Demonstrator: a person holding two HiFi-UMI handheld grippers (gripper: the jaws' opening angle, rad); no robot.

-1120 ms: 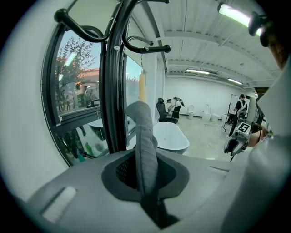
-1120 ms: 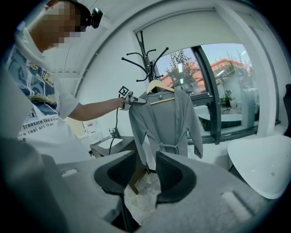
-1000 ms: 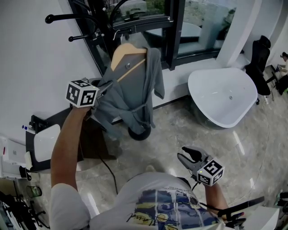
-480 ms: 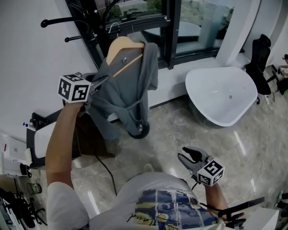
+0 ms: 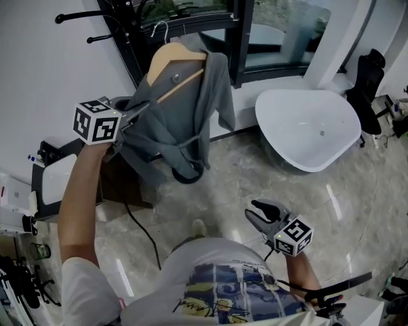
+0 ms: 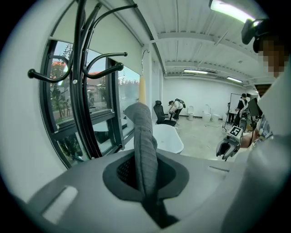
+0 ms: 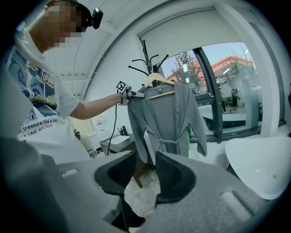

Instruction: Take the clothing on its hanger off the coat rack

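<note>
"Two grippers in the head view. Which one has the load?" my spotter asks.

"My left gripper (image 5: pixel 137 109). It is up at the shoulder of the grey robe (image 5: pixel 185 127), which hangs on its wooden hanger (image 5: pixel 167 63) just beside the coat rack (image 5: pixel 83 16), well above the floor (image 5: pixel 229 184). My right gripper (image 5: pixel 254 211) hangs low by my waist, well apart from it all."

"And the left gripper view?"

"Jaws clamped on a fold of the robe's cloth, which stands up between them. The hanger's hook looks clear of the rack's prongs there, though I would not swear to it. The cloth is soft and light, I judge. It will slide and stretch under a pinch, and cloth alone gives me little say over the hanger."

"Right gripper view?"

"Jaws apart, nothing between them, only floor beyond. The whole robe shows from there, sleeves and tied belt dangling loose, likely to swing and snag a prong. The stiff part is the hanger. I would take hold at its shoulder, wood and cloth together, and carry it level so the robe does not slip off."
</note>
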